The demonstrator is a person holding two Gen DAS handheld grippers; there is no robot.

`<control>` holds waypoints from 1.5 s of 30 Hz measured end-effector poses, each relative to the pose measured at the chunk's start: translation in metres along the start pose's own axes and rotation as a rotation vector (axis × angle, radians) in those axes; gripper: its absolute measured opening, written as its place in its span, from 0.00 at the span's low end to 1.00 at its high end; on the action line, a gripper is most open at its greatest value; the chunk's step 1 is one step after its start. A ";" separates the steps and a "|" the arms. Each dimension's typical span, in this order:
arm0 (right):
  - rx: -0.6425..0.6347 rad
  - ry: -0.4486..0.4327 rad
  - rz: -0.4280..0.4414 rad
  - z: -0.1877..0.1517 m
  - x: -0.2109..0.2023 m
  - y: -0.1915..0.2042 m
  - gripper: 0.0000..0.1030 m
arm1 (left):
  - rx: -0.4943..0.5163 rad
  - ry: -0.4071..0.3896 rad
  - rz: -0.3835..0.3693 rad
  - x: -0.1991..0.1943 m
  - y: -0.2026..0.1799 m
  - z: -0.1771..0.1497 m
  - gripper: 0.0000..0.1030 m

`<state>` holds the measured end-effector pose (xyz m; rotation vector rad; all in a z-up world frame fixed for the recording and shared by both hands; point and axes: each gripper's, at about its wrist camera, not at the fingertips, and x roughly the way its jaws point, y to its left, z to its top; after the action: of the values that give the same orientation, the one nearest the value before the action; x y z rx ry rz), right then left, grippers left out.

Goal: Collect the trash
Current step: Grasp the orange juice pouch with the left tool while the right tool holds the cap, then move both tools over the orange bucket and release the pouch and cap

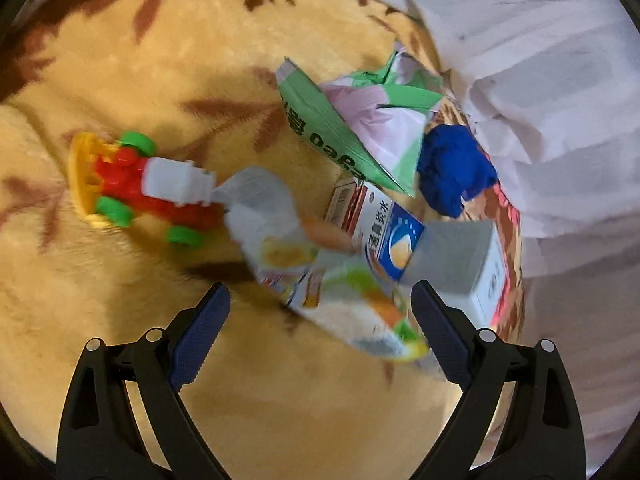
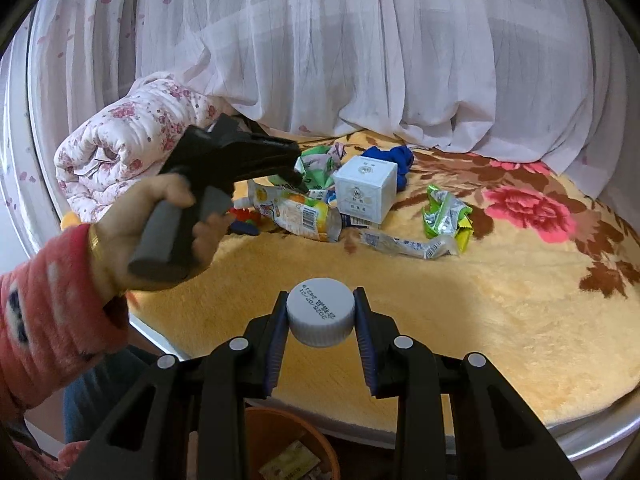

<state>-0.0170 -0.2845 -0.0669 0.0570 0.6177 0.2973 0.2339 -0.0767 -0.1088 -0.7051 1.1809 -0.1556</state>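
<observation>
My right gripper (image 2: 321, 299) is shut on a white bottle cap (image 2: 320, 312), held above the bed's front edge. A person's hand in a red sleeve (image 2: 48, 312) carries my left gripper (image 2: 298, 168) over the trash pile. That left gripper (image 1: 320, 296) stands open, pointing down. A crushed plastic bottle (image 1: 320, 276) with an orange and green label lies under it, its lower end near the right finger; no pad presses on it. Around the bottle (image 2: 296, 212) lie a blue and white medicine box (image 1: 384, 232), a white cube box (image 1: 472, 264) and a green paper wrapper (image 1: 348, 120).
A red, yellow and green toy car (image 1: 120, 188) lies left of the bottle, and a blue cloth (image 1: 452, 168) behind the boxes. A green snack wrapper (image 2: 444, 212) and a clear wrapper (image 2: 408, 246) lie on the yellow blanket (image 2: 480, 312). An orange bin (image 2: 276, 436) stands below the bed edge. A rolled floral quilt (image 2: 120, 148) and a white curtain (image 2: 360, 60) close off the back.
</observation>
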 end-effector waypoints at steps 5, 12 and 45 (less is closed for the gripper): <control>0.028 0.007 -0.005 -0.005 0.001 -0.010 0.31 | -0.016 -0.018 0.012 0.011 -0.002 0.001 0.80; 0.046 0.006 -0.005 -0.006 0.000 -0.013 0.31 | 0.103 -0.070 0.033 -0.001 -0.008 -0.009 0.60; -0.122 0.043 0.021 -0.030 -0.044 0.055 0.31 | 0.888 -0.142 0.021 -0.143 0.051 -0.210 0.55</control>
<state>-0.0826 -0.2461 -0.0593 -0.0604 0.6405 0.3564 -0.0208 -0.0591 -0.0657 0.0806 0.8570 -0.5604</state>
